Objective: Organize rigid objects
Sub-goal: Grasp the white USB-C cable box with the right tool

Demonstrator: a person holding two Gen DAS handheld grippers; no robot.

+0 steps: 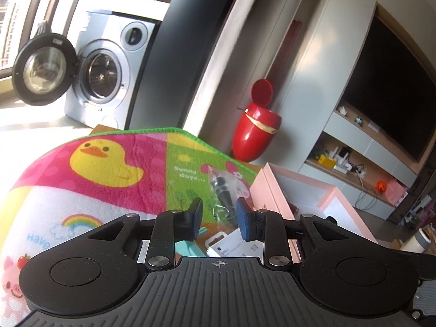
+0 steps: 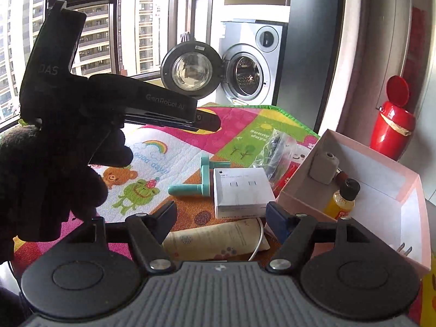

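Grippers: left gripper [image 1: 219,212] and right gripper [image 2: 220,212] both open, empty; white cable box [image 2: 239,190] beside pink box [image 2: 381,163] at mat [image 2: 174,150] edge.

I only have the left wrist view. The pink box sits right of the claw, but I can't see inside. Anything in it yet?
Observer: Yes, a yellow bottle with a black cap stands in the pink box.
Operator: Anything else in there?
Observer: A pale plug-like block sits against its left wall.
Operator: Is the right claw holding something?
Observer: No, the right claw is open and empty.
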